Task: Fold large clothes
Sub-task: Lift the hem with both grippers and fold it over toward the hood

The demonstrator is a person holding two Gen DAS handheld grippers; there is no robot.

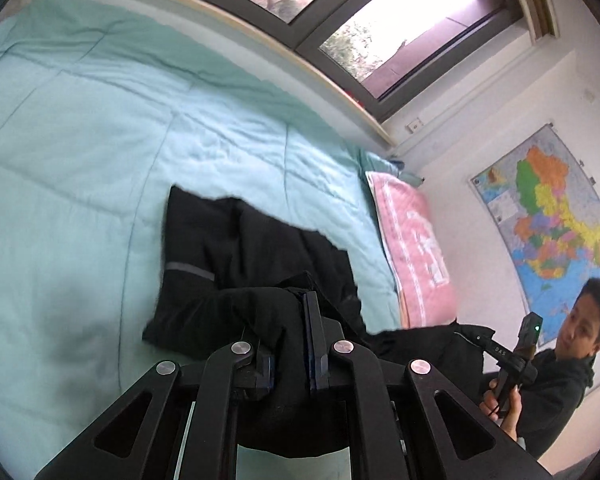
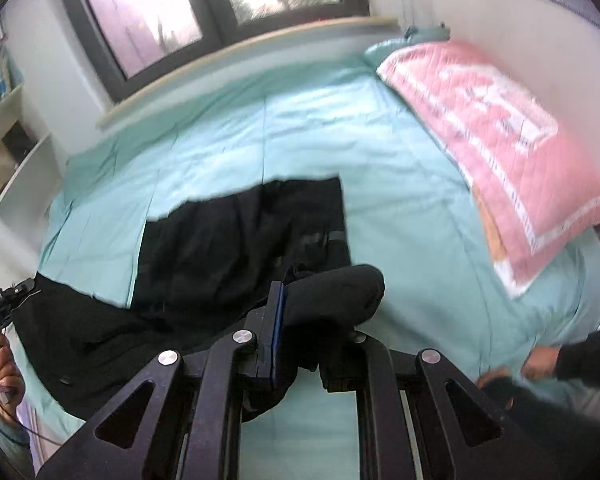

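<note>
Left wrist view: green quilt (image 1: 100, 152), pink pillow (image 1: 412, 240), window (image 1: 340, 12), wall map (image 1: 552, 216); nothing blocks the bed. Black garment (image 1: 228, 248) lies on the quilt, its near edge lifted. My left tongs (image 1: 296, 316) are clenched on that cloth; my right tongs (image 2: 300, 300) are clenched on another bunch of it.
</note>
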